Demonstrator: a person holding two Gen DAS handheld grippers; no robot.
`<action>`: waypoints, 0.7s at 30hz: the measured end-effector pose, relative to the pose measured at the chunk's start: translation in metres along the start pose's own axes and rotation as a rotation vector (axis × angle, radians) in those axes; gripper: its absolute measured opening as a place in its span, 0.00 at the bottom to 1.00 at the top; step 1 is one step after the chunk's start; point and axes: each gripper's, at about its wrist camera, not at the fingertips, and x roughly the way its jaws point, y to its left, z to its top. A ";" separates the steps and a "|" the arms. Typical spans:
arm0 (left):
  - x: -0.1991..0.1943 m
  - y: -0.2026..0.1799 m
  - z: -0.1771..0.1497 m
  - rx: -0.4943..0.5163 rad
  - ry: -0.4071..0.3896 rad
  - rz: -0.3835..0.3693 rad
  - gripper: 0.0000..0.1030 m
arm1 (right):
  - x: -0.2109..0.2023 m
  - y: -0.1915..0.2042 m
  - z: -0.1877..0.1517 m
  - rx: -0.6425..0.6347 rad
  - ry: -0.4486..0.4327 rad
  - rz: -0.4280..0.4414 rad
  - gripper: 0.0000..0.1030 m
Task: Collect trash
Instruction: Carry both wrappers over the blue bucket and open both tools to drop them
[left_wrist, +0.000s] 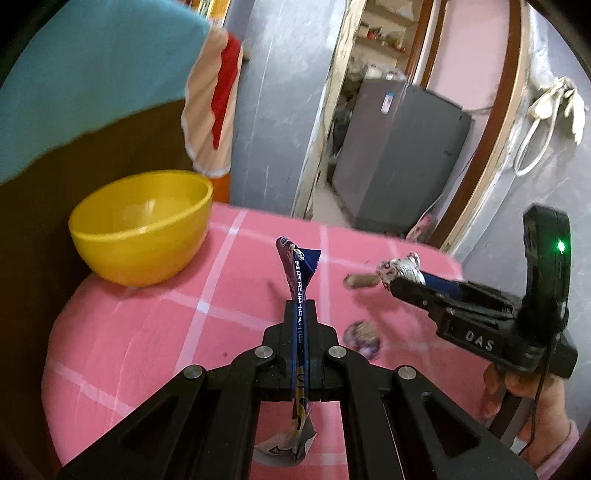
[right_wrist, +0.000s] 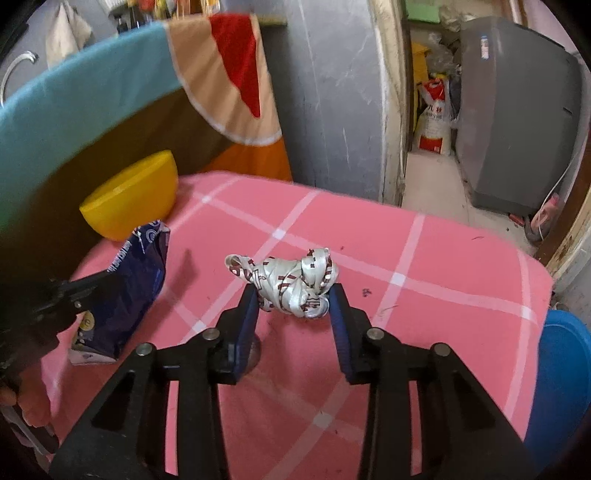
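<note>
My right view alone shows the white ribbon wad pinched between my right gripper pads over the pink cloth. Left gripper is pressed flat on a blue wrapper, right of the yellow bowl.

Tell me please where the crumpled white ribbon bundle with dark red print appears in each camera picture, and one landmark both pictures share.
Left wrist view: the crumpled white ribbon bundle with dark red print sits right of centre, at the tip of the right tongs.
Right wrist view: the bundle is in the centre, between the blue pads of the right tongs.
Shared landmark: the round yellow plastic bowl, at the left on the pink checked cloth.
</note>
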 end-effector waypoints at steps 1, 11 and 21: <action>-0.005 -0.005 0.002 0.002 -0.028 -0.006 0.01 | -0.005 0.000 -0.001 0.002 -0.021 -0.002 0.45; -0.046 -0.069 0.023 0.086 -0.314 -0.093 0.01 | -0.113 -0.006 -0.008 -0.027 -0.391 -0.125 0.45; -0.053 -0.151 0.038 0.160 -0.413 -0.203 0.01 | -0.183 -0.036 -0.025 -0.002 -0.593 -0.274 0.45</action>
